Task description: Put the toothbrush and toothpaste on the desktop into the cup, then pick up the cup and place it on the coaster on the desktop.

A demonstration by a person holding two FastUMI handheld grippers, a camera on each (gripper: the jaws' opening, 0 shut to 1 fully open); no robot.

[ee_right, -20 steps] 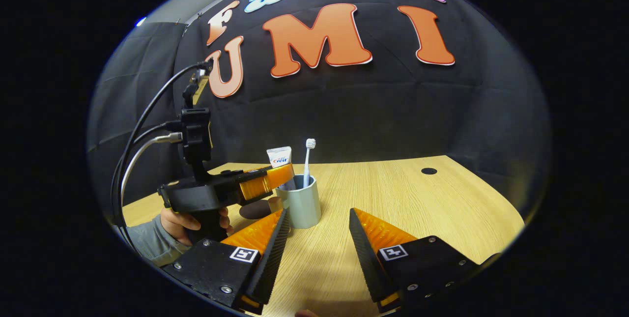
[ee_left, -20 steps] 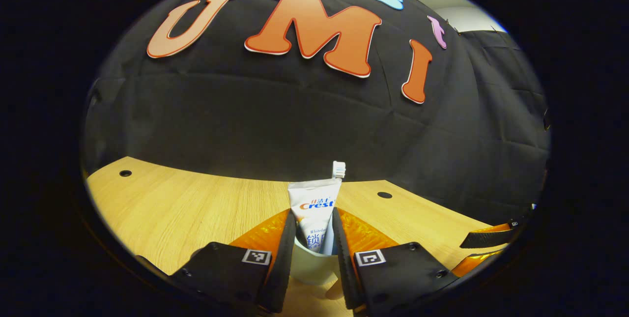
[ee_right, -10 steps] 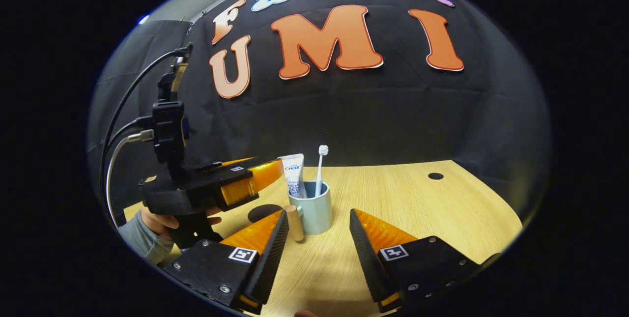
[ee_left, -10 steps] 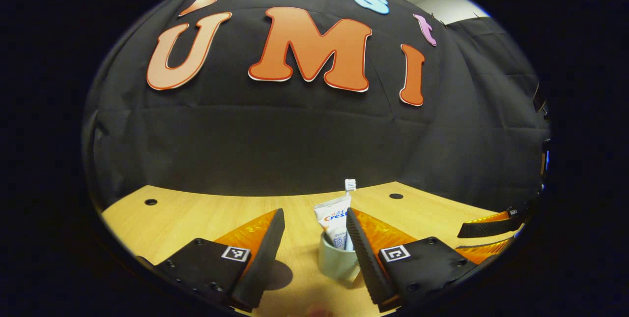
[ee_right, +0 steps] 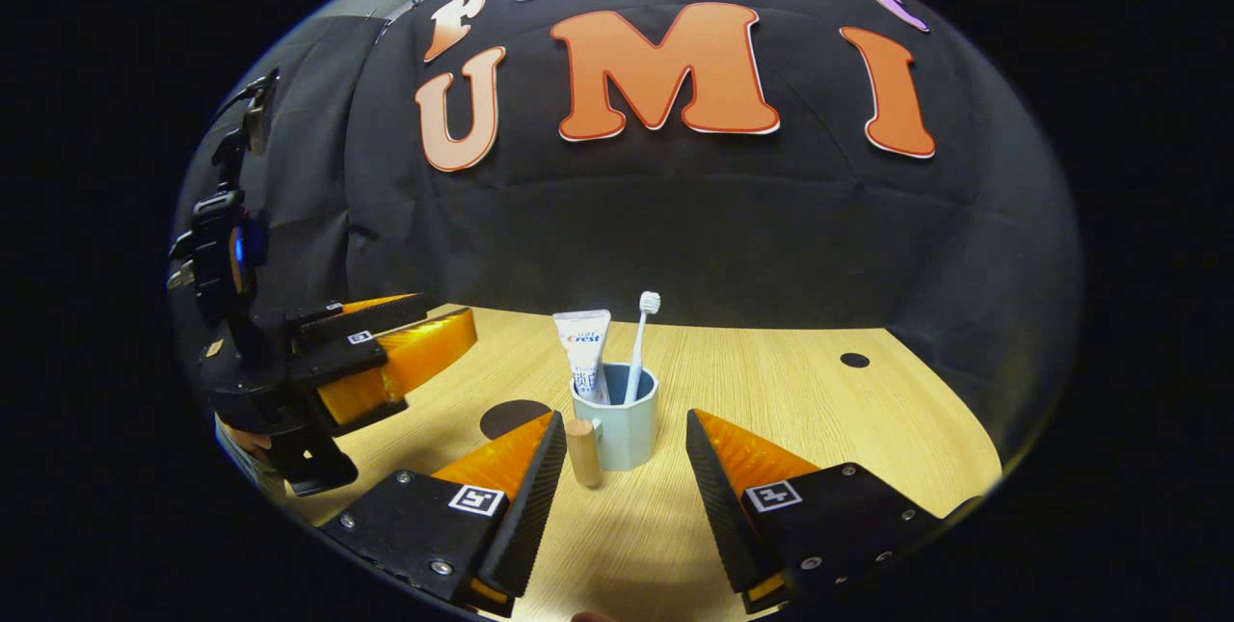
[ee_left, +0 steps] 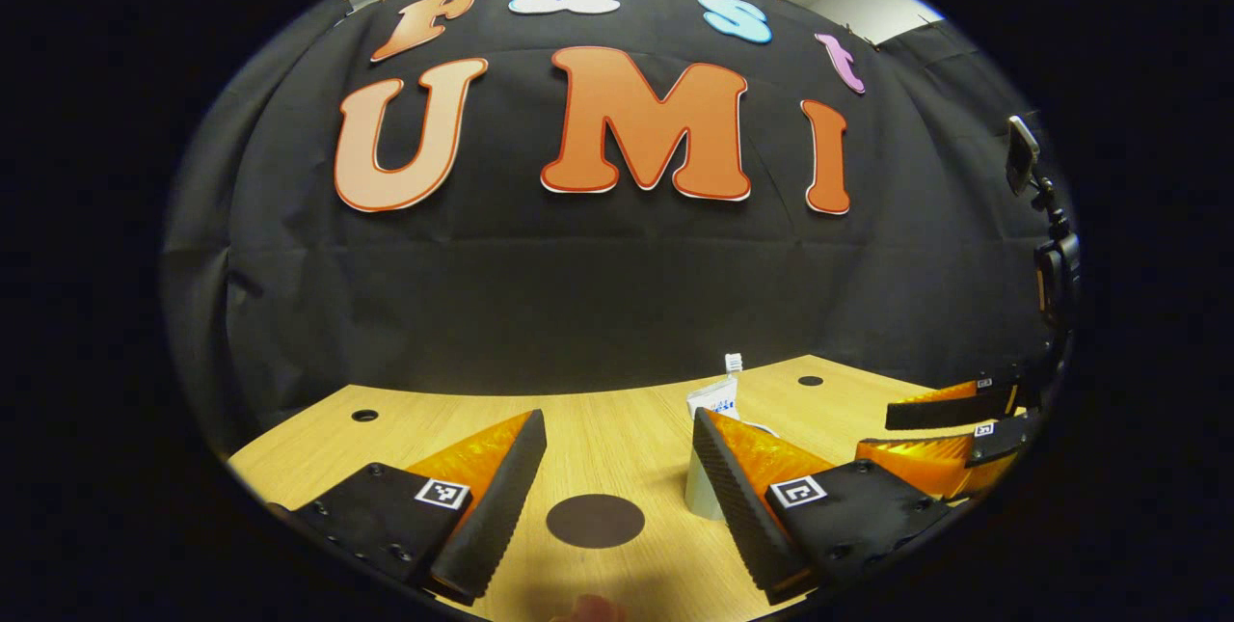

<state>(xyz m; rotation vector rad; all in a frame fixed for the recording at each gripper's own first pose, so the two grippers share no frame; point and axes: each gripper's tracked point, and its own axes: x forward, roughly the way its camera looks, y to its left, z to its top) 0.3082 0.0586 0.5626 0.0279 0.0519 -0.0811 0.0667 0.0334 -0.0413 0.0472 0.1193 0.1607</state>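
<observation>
The toothbrush (ee_right: 639, 342) and the toothpaste tube (ee_right: 584, 352) both stand upright in the pale blue cup (ee_right: 617, 424), so the first half of the task looks done. What seems left is the cup itself: in the right gripper view it sits on the bare wooden tabletop (ee_right: 819, 410), with the dark round coaster (ee_right: 511, 417) just beside it to the left and apparently not under it. The cup's wooden handle (ee_right: 583, 451) points toward the camera. The right gripper (ee_right: 617, 487) is low and roughly level, aimed at the cup from near, its fingers spread wide and holding nothing, the cup framed in the gap beyond them. The left gripper (ee_left: 617, 487) is also low over the tabletop, with its fingers parted and empty; in its own view the coaster (ee_left: 595, 520) lies between the fingers and the cup (ee_left: 702, 492) peeks out from behind the right-hand finger. From the right gripper view, the left gripper (ee_right: 424, 342) hangs off to the left side, clear of the cup. Either gripper appears placed to take the cup next.
</observation>
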